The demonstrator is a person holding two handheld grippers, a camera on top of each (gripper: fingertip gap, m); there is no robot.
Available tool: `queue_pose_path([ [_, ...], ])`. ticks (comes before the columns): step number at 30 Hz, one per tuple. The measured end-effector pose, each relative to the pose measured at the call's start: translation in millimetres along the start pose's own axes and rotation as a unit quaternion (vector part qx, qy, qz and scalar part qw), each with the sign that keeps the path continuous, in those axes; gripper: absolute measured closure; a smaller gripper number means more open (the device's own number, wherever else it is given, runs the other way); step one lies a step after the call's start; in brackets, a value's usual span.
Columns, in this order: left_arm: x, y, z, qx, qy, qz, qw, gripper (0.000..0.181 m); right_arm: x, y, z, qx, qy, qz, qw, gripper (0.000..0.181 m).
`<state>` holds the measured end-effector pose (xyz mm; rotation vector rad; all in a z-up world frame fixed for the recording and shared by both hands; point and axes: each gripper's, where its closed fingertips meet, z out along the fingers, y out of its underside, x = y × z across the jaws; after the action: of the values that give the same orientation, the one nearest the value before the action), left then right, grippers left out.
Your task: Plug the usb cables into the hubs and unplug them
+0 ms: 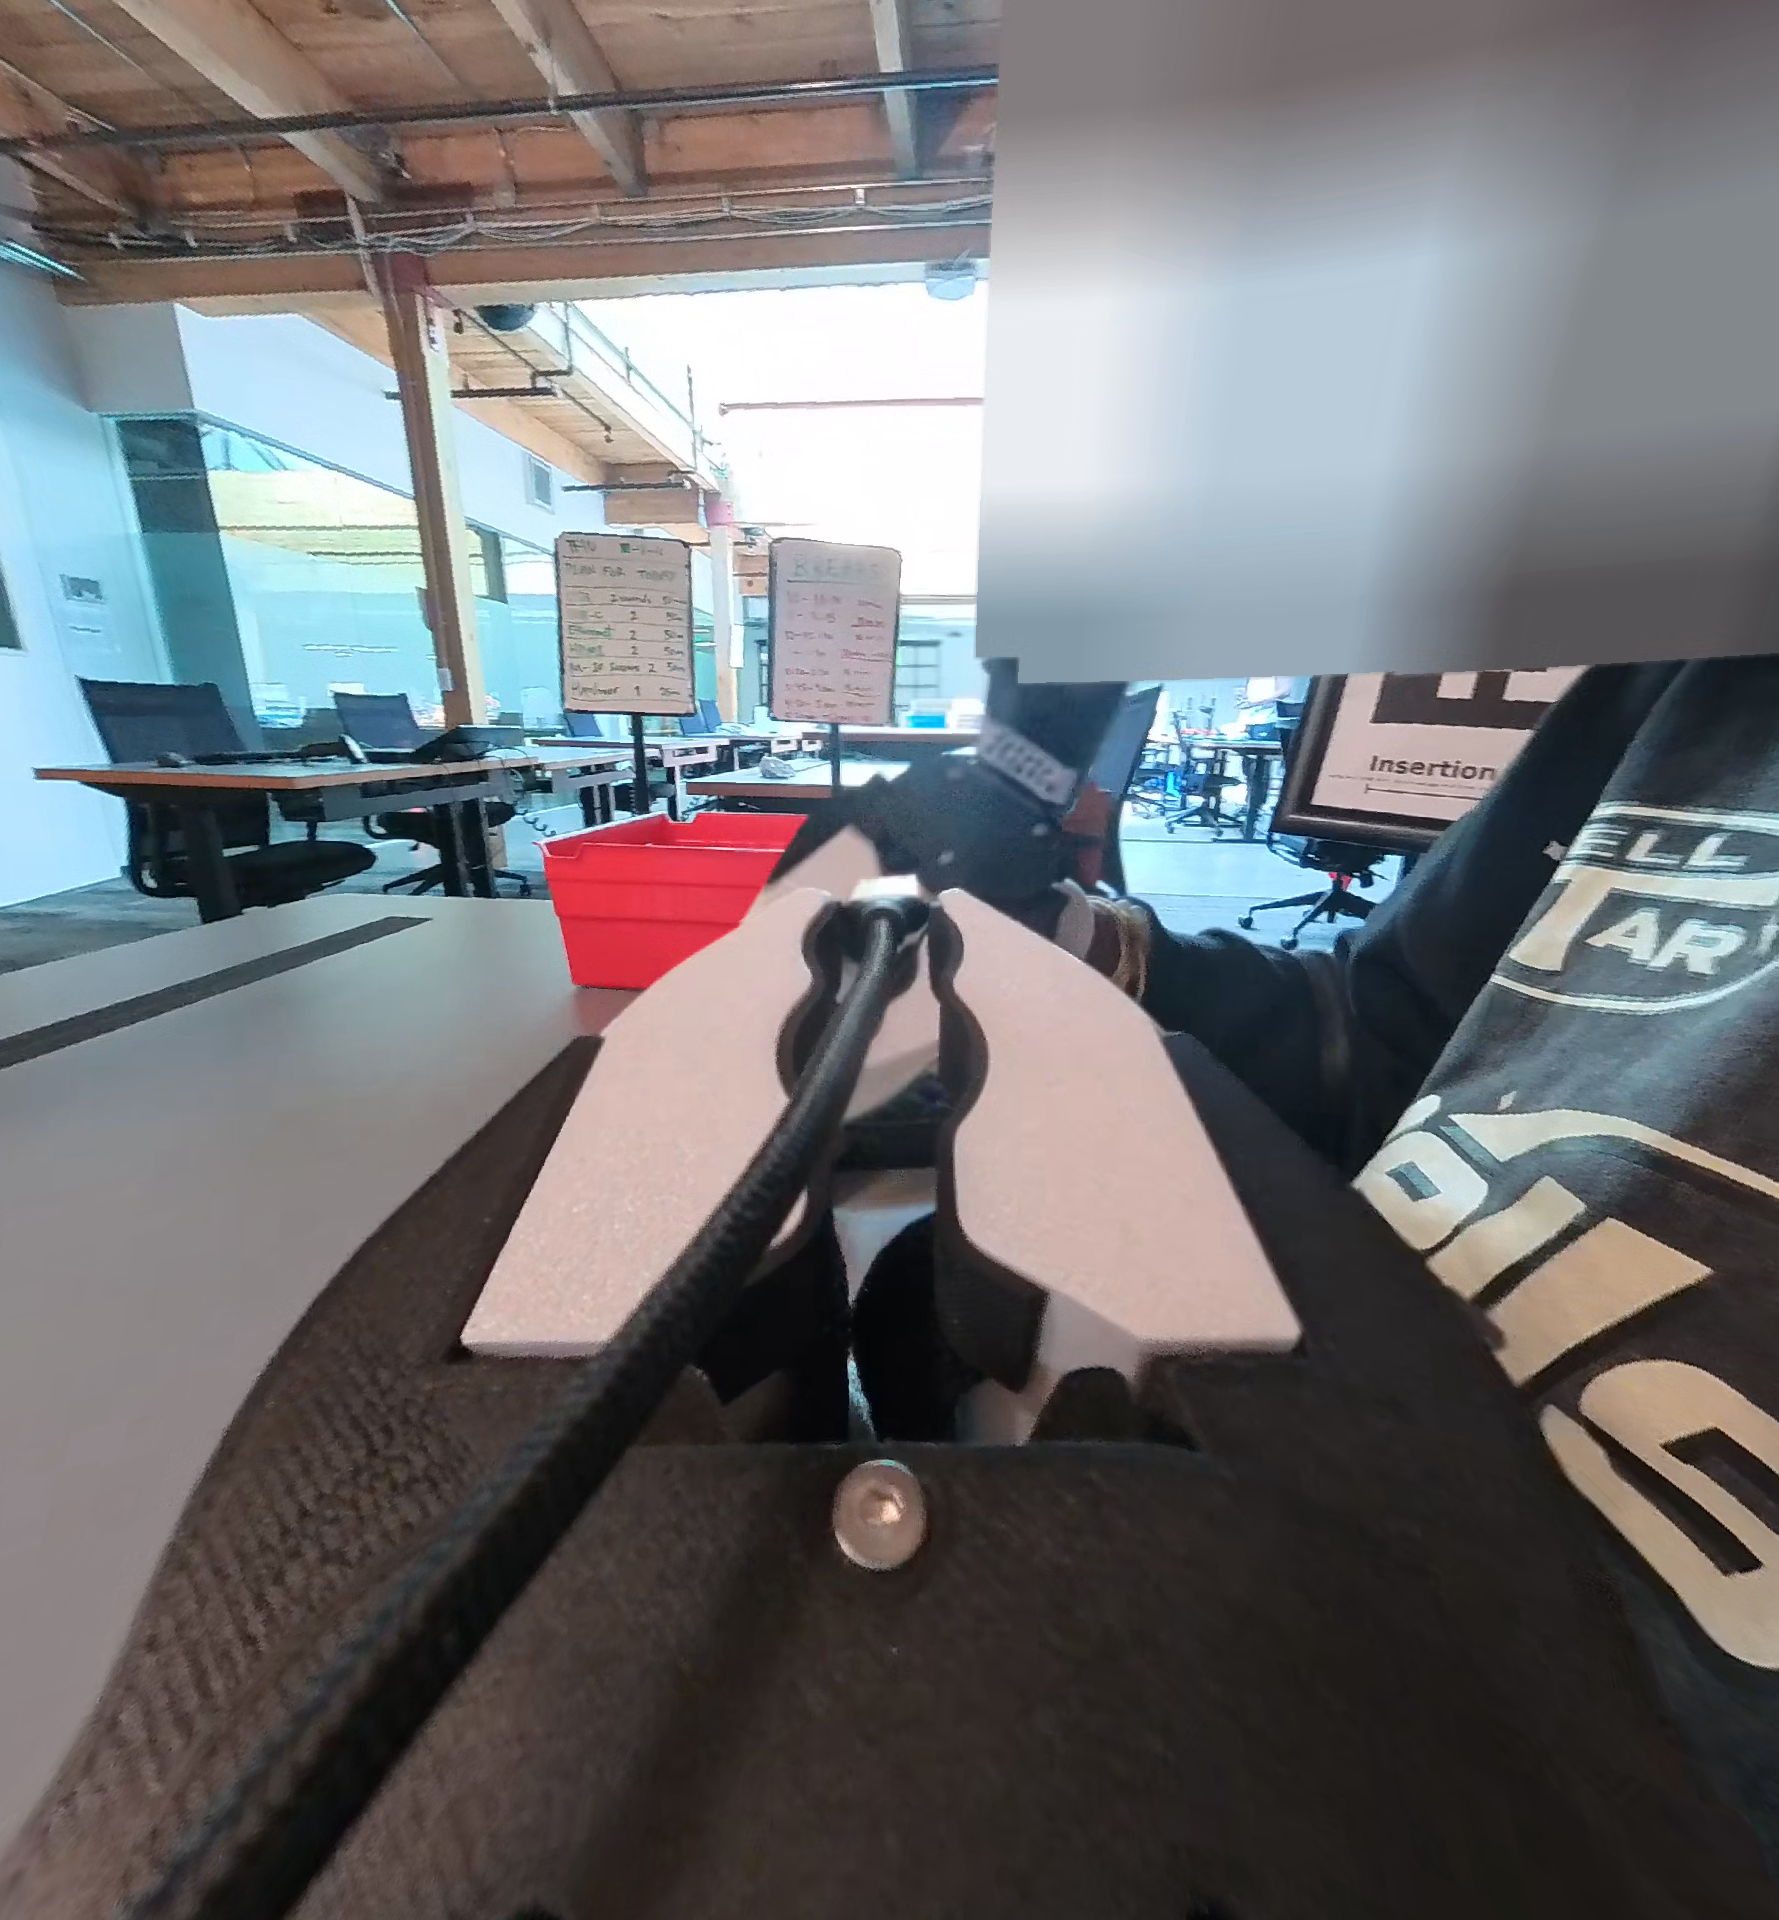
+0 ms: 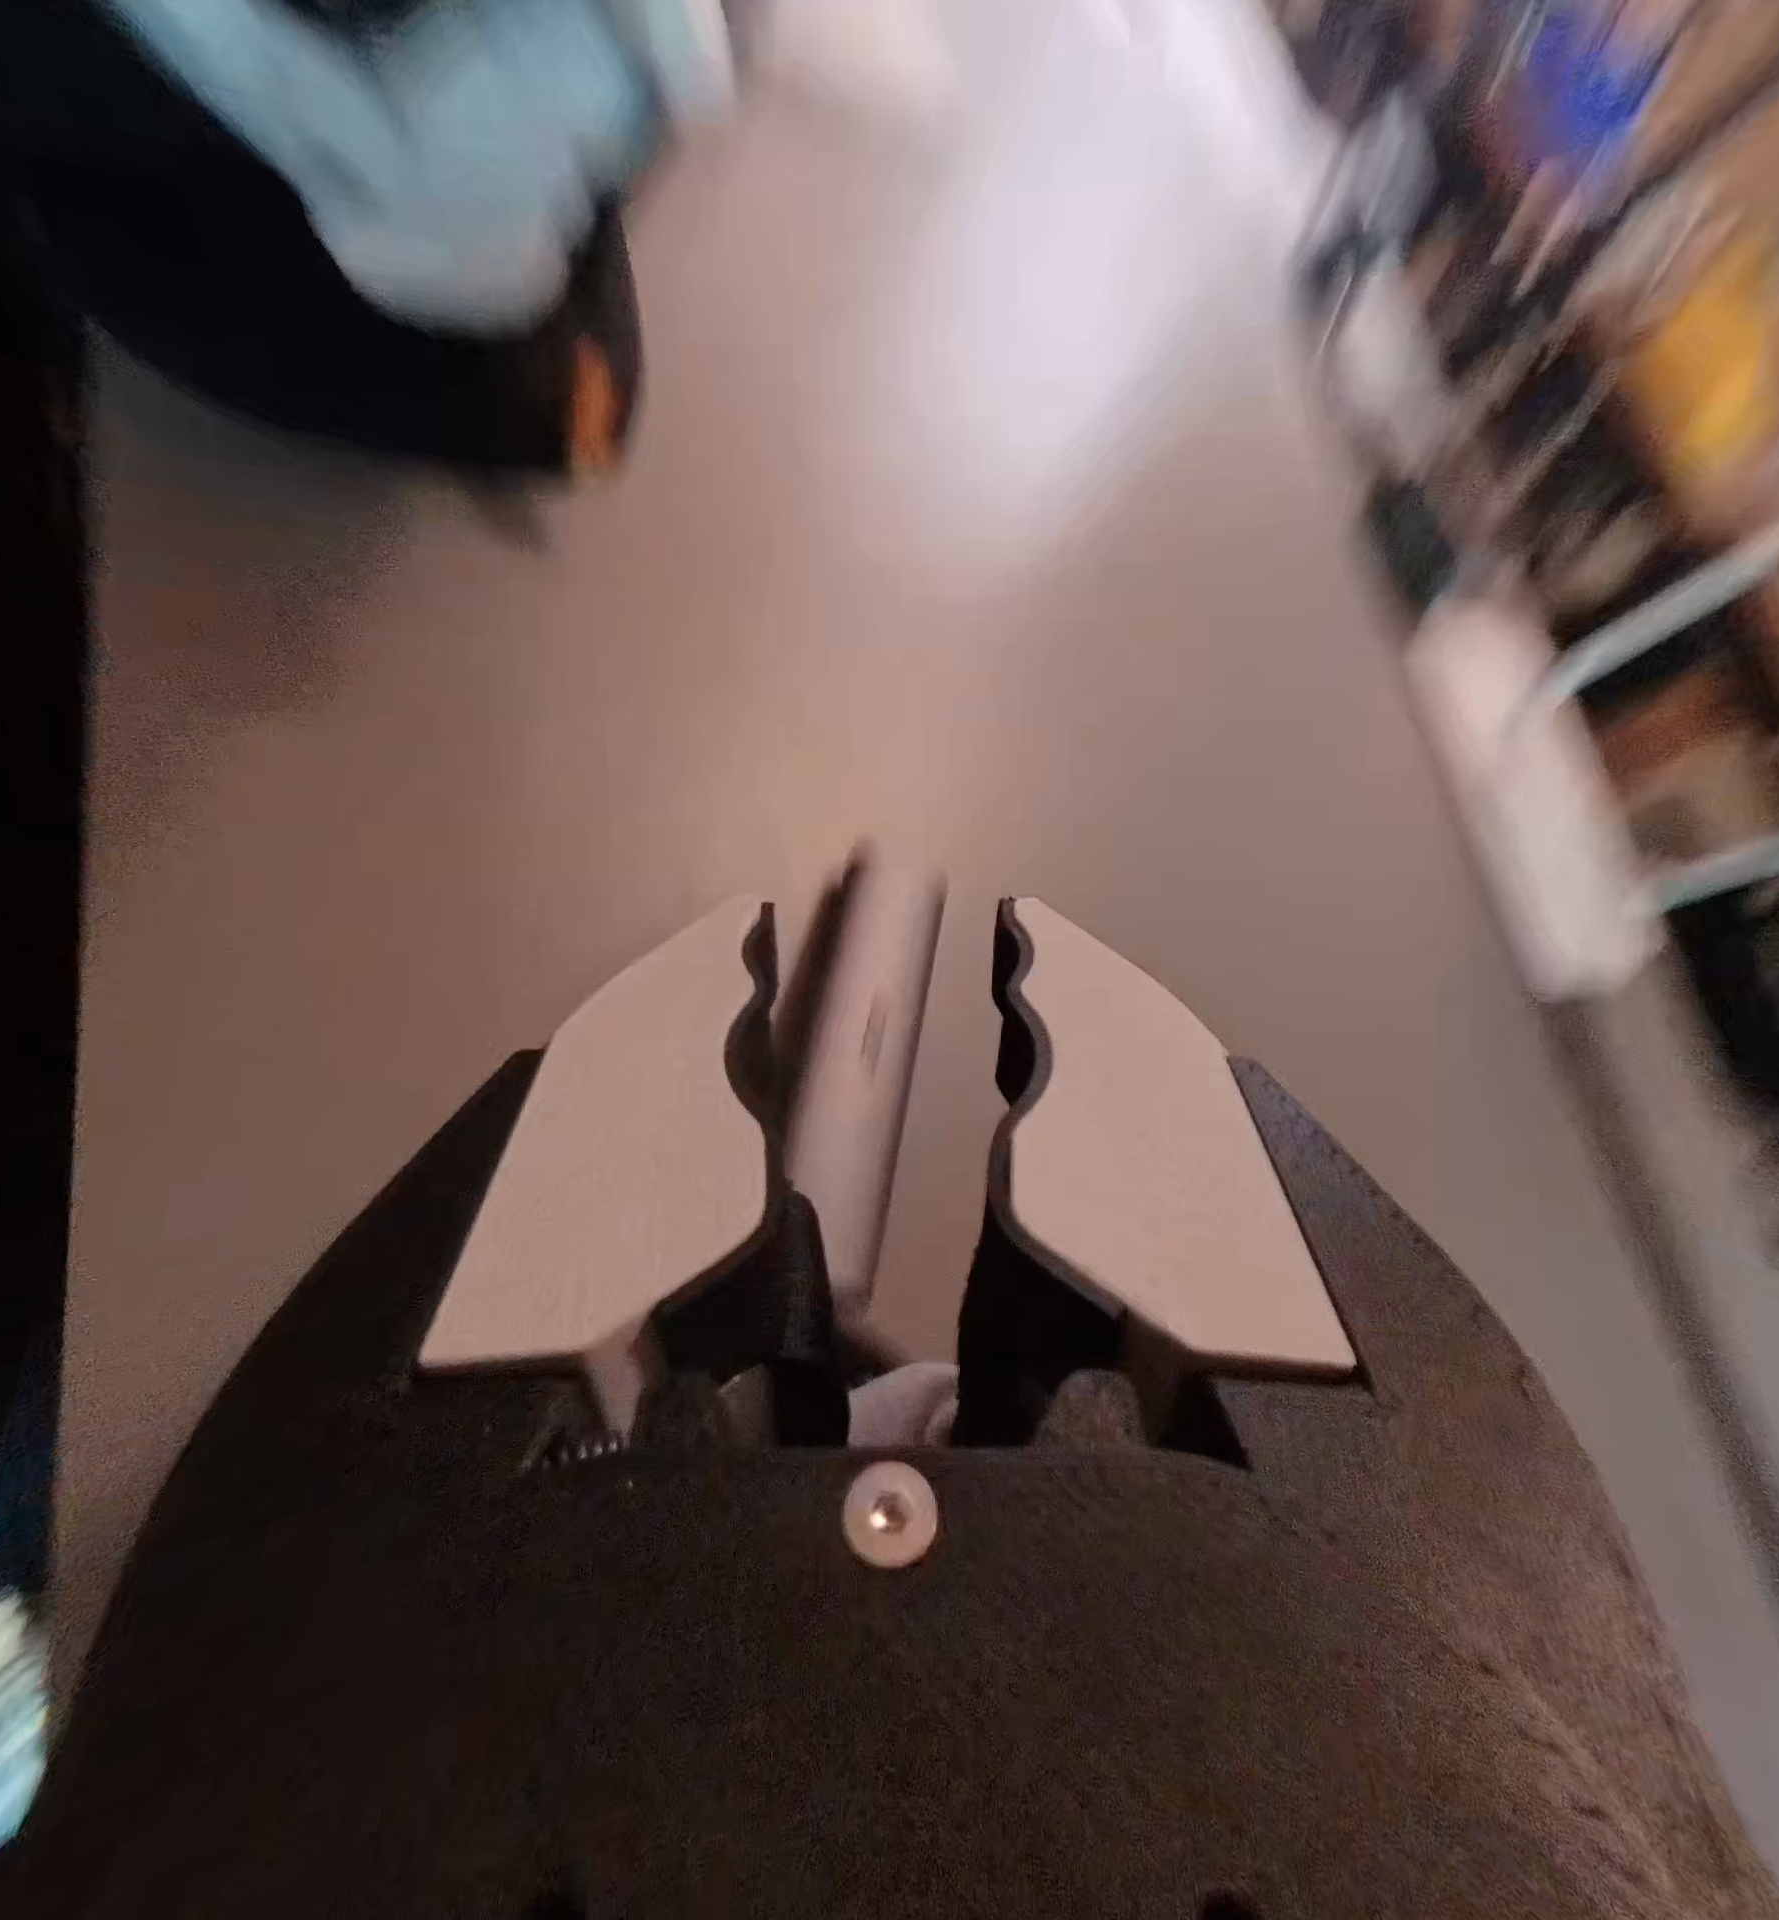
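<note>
A big, flat grey desk is seen under everything in the left wrist view. A red plastic bin is set on it, farther back. A dark sleeve with pale print, worn by the person holding the tools, is seen at the right side.

The left tongs are pressed together at the tips. A black braided usb cable is held between them, just behind its small silver plug. The plug is left poking out in front, most likely so that it can be pushed into a port. The cable is left to trail back over the tool. The plug is pointed toward the other tool, which is seen farther off, beyond the tips.

The right wrist view is badly blurred, so little can be told for sure. The right tongs are kept partly apart. A long, flat silver bar, likely the hub, is seen between them. It is touched by the left-hand finger, but a gap is seen on the other side. Whether it is truly gripped cannot be told.

It is judged that the plug is not yet put into the hub, and that the two are being brought together.
</note>
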<state>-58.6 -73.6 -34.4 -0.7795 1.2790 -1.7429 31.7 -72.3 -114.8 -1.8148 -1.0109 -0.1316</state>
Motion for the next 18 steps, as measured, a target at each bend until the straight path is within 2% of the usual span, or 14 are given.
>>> queue_pose_path([
  [2, 8, 1, 2, -0.004, 0.026, -0.006, 1.0, 0.166, -9, -58, -20, 0.163, 0.05, -0.105, 0.98, 0.141],
  [4, 19, 3, 5, -0.008, 0.065, -0.02, 0.998, 0.166, -24, -96, -42, 0.277, 0.118, -0.204, 0.931, 0.152],
  [5, 26, 4, 6, -0.01, 0.087, -0.031, 0.996, 0.166, -29, -103, -45, 0.289, 0.142, -0.241, 0.916, 0.157],
  [7, 34, 8, 9, -0.02, 0.115, -0.049, 0.992, 0.166, -37, -107, -39, 0.275, 0.15, -0.27, 0.91, 0.156],
  [11, 39, 11, 11, -0.027, 0.131, -0.06, 0.989, 0.166, -52, -115, -33, 0.299, 0.146, -0.289, 0.898, 0.154],
  [14, 46, 14, 12, -0.038, 0.148, -0.059, 0.986, 0.166, -51, -113, -27, 0.282, 0.168, -0.301, 0.895, 0.171],
  [17, 49, 13, 13, -0.035, 0.147, -0.024, 0.988, 0.16, -53, -115, -29, 0.306, 0.09, -0.195, 0.928, 0.175],
  [18, 47, 14, 15, -0.038, 0.131, 0.002, 0.991, 0.148, -53, -117, -32, 0.32, 0.044, -0.131, 0.937, 0.175],
])
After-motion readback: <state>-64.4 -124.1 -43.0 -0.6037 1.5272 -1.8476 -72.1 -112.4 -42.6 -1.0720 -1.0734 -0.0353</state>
